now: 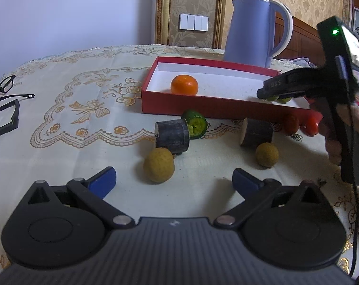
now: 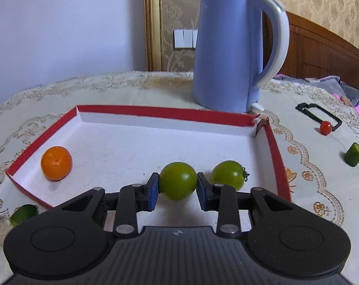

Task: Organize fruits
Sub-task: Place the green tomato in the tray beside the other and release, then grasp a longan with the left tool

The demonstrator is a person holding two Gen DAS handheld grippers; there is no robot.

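From the left wrist, the left gripper (image 1: 173,178) hung with its jaws spread and empty over a longan (image 1: 158,165), probably lined up for the next pick. Beyond, an orange (image 1: 184,84) already sat in the red box (image 1: 203,109).

From the right wrist, the right gripper (image 2: 177,185) clamped a green tomato (image 2: 178,181) over the box floor, beside a second tomato (image 2: 228,175), seemingly to group them.
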